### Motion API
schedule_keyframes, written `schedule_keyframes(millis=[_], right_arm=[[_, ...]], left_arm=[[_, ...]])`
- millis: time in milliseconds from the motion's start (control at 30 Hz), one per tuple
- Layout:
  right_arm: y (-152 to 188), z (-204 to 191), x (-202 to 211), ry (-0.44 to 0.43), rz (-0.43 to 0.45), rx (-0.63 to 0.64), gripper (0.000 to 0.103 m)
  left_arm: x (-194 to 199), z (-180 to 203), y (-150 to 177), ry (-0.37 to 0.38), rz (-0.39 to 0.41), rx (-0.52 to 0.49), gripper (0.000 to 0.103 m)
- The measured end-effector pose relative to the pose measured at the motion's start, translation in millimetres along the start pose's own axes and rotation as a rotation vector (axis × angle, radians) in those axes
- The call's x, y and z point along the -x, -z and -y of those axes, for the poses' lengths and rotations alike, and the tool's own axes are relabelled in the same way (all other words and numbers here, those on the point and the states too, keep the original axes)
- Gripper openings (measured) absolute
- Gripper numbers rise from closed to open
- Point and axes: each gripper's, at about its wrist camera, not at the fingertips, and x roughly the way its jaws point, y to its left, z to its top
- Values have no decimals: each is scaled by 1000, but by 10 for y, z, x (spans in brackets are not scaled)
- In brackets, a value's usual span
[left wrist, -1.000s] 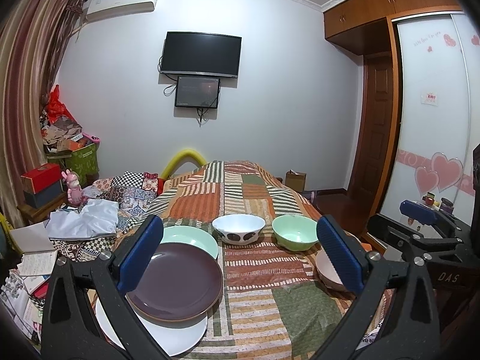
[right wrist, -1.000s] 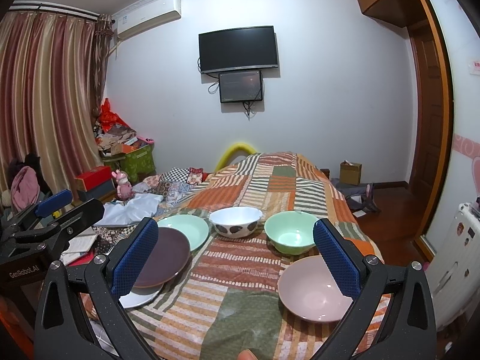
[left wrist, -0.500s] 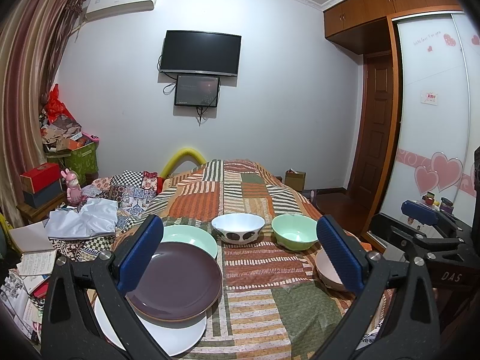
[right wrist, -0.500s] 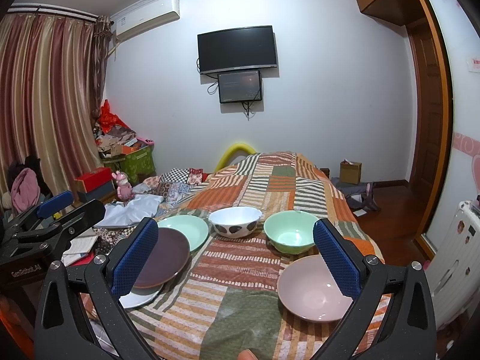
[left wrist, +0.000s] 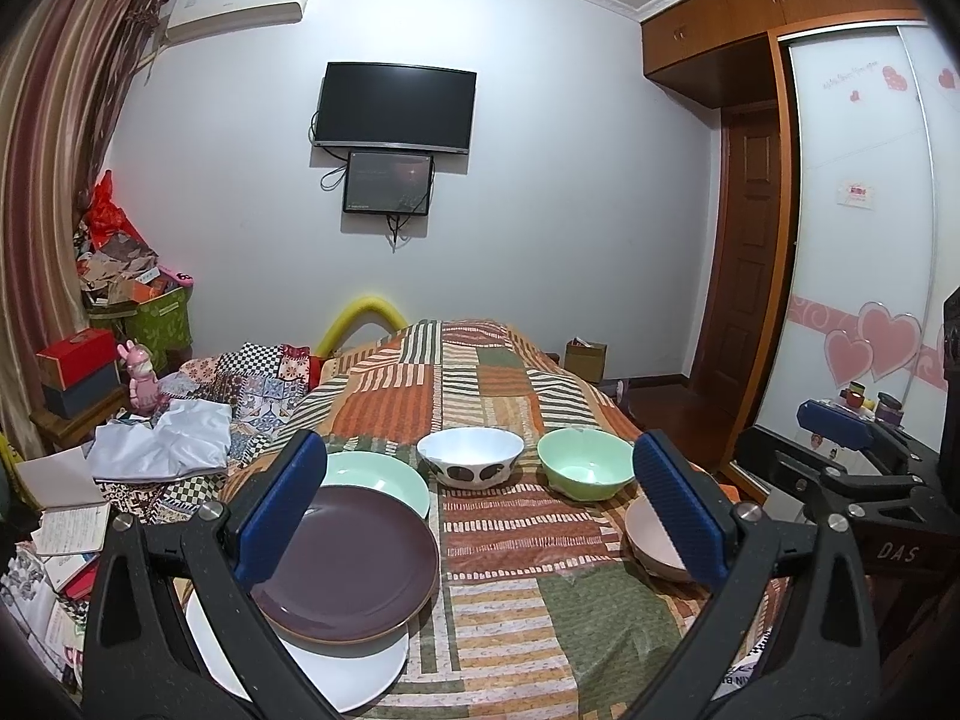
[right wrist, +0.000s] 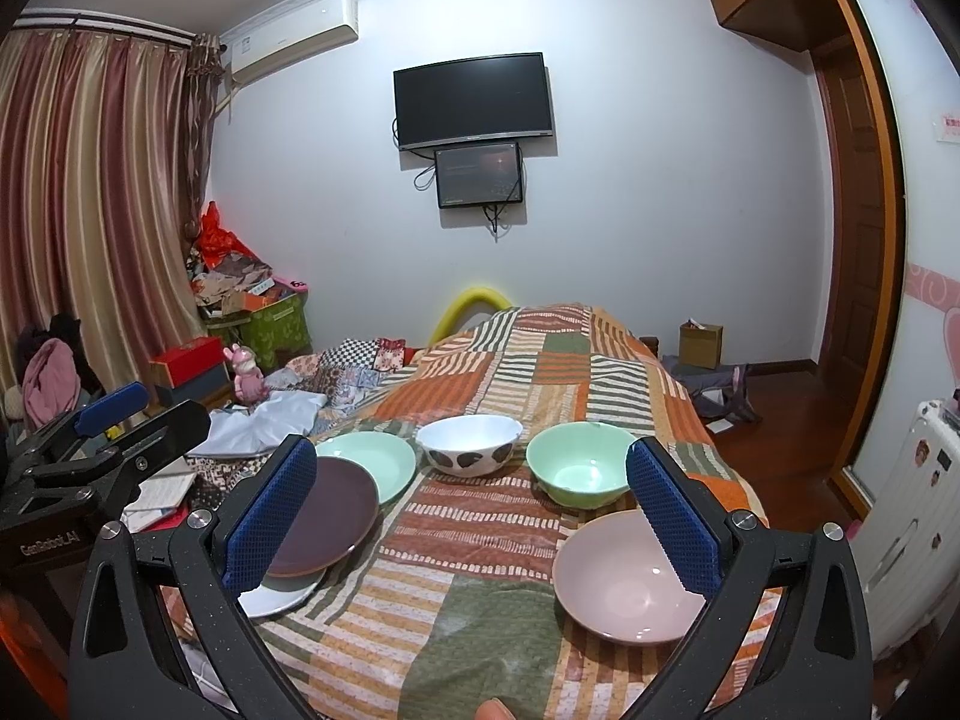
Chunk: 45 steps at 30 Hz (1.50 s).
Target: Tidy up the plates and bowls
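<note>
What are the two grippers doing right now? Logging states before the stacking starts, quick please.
Left gripper: open, holding nothing, above the purple plate.
Right gripper: open, holding nothing, above the pink bowl.

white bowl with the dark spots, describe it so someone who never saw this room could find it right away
On the patchwork bedspread, three dishes line up farthest from the grippers: a mint green plate, a bowl in the middle, and a mint green bowl. The middle one is the white bowl, the only dish with dark blotches on its outside.
</note>
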Motion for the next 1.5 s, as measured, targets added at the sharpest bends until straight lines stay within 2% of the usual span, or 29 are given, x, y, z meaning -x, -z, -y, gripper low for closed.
schedule_keyframes(millis=[633,867,1100,1267,1500], right_arm=[[16,15,-28,0,-6,-2,103],[76,-57,-203,-14,-45,6,103],[143,-252,-498,-57,-108,32,103],[160,-290,-808,-68,-163,-13,103],[228,-345,-1231,-57,-249,-7,103]], left_arm=[[-12,14,8,-7,0,-1,103],[-110,-111,50,-36,-27,-3,103],[-306,-451,132,-93,-88,-1,103],[-500,-792,198,-145,-146,22,103],[-895,-1382,356,-174,-264,118,103]])
